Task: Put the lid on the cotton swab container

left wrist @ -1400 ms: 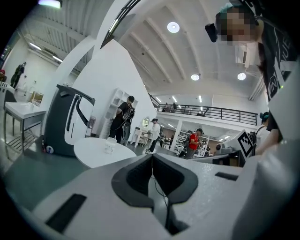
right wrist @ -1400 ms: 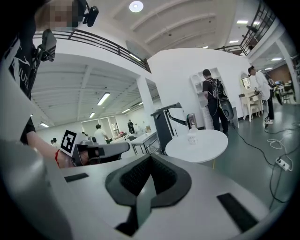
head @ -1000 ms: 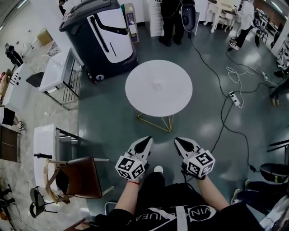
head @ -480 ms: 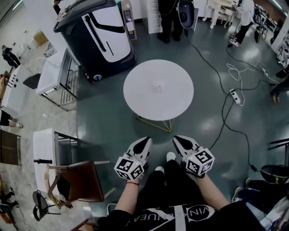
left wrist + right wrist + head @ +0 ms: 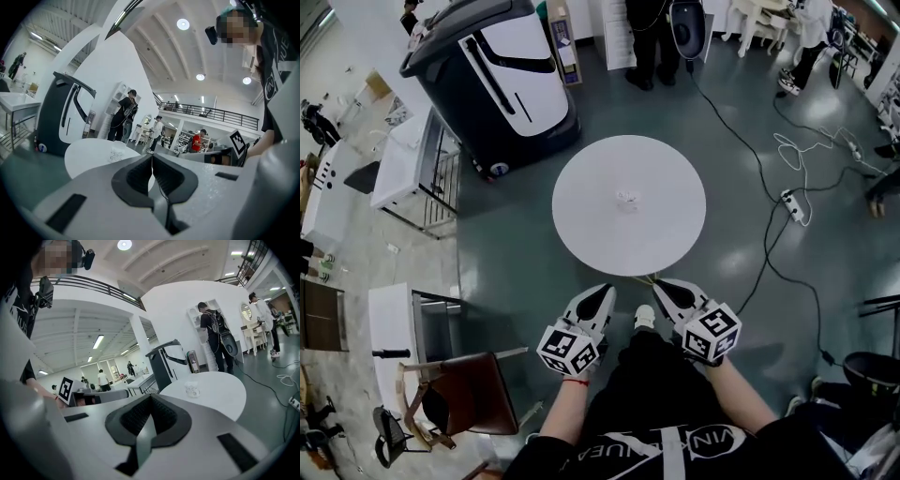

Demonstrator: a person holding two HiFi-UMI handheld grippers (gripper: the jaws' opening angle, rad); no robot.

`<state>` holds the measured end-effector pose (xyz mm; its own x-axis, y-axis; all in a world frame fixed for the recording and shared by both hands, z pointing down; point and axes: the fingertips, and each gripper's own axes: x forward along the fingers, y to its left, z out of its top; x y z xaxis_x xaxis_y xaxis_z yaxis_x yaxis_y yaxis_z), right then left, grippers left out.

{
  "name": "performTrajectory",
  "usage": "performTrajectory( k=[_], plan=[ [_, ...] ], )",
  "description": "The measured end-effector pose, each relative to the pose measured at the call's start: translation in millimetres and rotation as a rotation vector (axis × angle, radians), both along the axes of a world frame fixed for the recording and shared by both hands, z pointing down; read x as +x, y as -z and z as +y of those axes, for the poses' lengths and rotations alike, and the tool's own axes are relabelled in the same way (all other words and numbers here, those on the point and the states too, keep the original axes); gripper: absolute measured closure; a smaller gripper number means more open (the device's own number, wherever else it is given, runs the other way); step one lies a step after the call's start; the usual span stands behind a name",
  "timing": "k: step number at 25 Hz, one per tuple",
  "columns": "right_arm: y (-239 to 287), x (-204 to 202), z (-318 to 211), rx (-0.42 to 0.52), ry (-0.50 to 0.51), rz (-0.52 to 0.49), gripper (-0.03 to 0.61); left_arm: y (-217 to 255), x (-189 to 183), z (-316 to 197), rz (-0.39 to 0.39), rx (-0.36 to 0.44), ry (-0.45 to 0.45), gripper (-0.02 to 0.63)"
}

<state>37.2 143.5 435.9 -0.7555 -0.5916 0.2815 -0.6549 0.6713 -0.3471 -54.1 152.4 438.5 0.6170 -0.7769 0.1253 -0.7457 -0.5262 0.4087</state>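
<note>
As far as I can judge, the job hasn't begun. The left gripper (image 5: 602,292) and right gripper (image 5: 662,287) are both pressed closed on nothing, held just short of the round table (image 5: 581,234). The cotton swab container (image 5: 626,198) sits well ahead of both, mid-table. It's too small to tell where its lid is.

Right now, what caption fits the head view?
Shut left claw and right claw face round white table with small clear container.
</note>
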Motion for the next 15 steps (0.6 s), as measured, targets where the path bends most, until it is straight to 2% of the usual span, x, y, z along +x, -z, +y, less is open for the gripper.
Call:
performTrajectory(
  k=[10, 15],
  plan=[
    [-23.3, 2.0, -79.9, -0.061, 0.003, 0.0, 0.575, -14.1, 15.2, -78.0, -0.013, -0.035, -0.055, 0.603],
    [-34.6, -5.1, -107.8, -0.095, 0.032, -0.012, 0.575, -23.7, 16.0, -107.4, -0.012, -0.068, -0.055, 0.603]
  ],
)
